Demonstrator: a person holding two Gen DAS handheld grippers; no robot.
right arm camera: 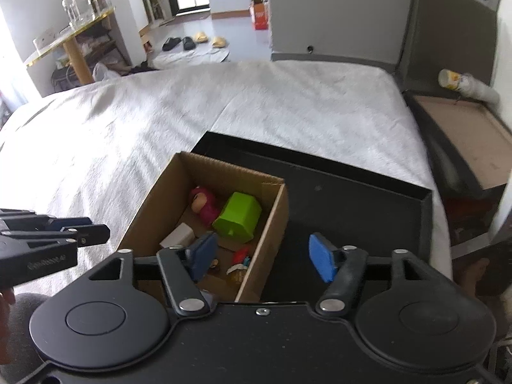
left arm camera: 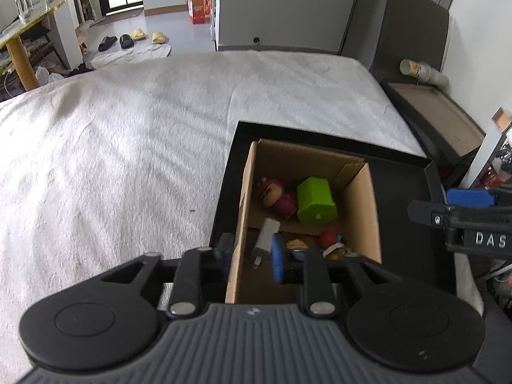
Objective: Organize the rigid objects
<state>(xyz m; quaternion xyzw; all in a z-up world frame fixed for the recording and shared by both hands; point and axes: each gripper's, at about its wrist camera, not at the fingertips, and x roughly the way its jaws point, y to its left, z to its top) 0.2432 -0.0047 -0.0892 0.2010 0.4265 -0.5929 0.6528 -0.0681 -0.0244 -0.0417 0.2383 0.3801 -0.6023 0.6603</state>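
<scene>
An open cardboard box (left arm camera: 360,214) (right arm camera: 144,217) stands in a shallow black tray (left arm camera: 403,224) (right arm camera: 352,211) on the bed. Inside lie a maroon figurine (left arm camera: 278,196) (right arm camera: 204,204), a green block (left arm camera: 315,203) (right arm camera: 238,220), a white charger plug (left arm camera: 267,235) (right arm camera: 177,240) and some small toy figures (left arm camera: 332,243) (right arm camera: 240,260). My left gripper (left arm camera: 251,256) (right arm camera: 92,233) is open and straddles the box's left wall; the plug lies just beyond its pads. My right gripper (right arm camera: 262,257) (left arm camera: 448,211) hangs open and empty over the box's right wall.
A white bedcover (left arm camera: 128,144) spreads left and behind the tray. A brown-topped stand (left arm camera: 438,118) with a stack of cups lying on its side (left arm camera: 422,70) (right arm camera: 464,86) is at the right. Slippers (left arm camera: 128,40) lie on the floor beyond the bed.
</scene>
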